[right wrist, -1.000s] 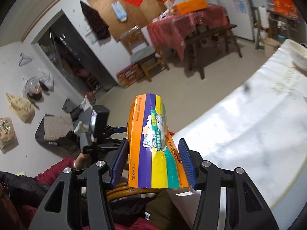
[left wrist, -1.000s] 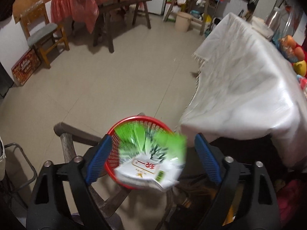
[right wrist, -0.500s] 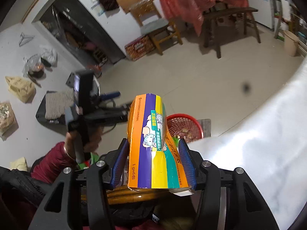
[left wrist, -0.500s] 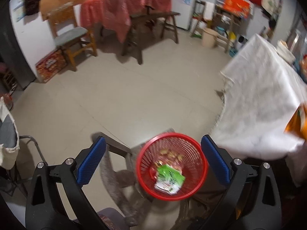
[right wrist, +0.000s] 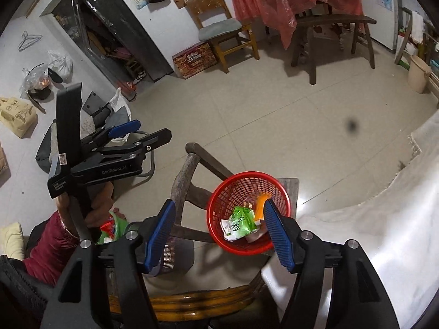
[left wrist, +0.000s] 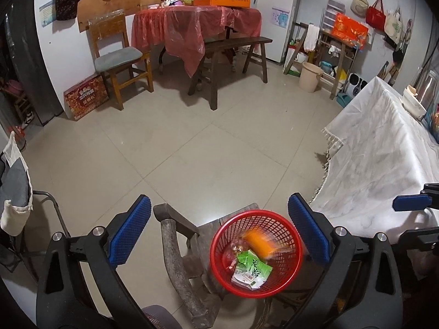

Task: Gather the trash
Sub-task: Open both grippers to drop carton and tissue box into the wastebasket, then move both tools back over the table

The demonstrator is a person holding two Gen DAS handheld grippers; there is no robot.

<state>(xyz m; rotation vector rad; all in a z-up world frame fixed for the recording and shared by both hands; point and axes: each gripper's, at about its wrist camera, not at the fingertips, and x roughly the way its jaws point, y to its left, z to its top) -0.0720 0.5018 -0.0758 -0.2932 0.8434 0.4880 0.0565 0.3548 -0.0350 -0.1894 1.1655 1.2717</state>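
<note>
A red mesh basket (left wrist: 219, 271) (right wrist: 219, 200) stands on a wooden chair below both grippers. In it lie a green and white wrapper (left wrist: 251, 270) (right wrist: 237, 223) and an orange carton (left wrist: 260, 245) (right wrist: 260, 204), blurred as it drops in. My left gripper (left wrist: 218, 231) is open and empty above the basket's left side. My right gripper (right wrist: 219, 233) is open and empty right above the basket. The left gripper also shows in the right wrist view (right wrist: 129, 134), held up at the left.
A white-clothed table (left wrist: 384, 164) (right wrist: 370, 233) borders the basket on the right. The wooden chair back (left wrist: 171, 246) rises left of the basket. Across the tiled floor stand a red-covered table (left wrist: 192, 24), a bench and a chair.
My left gripper let the green wrapper fall into the basket and drew back. My right gripper moved over the basket, opened and let go of the orange carton, which falls in.
</note>
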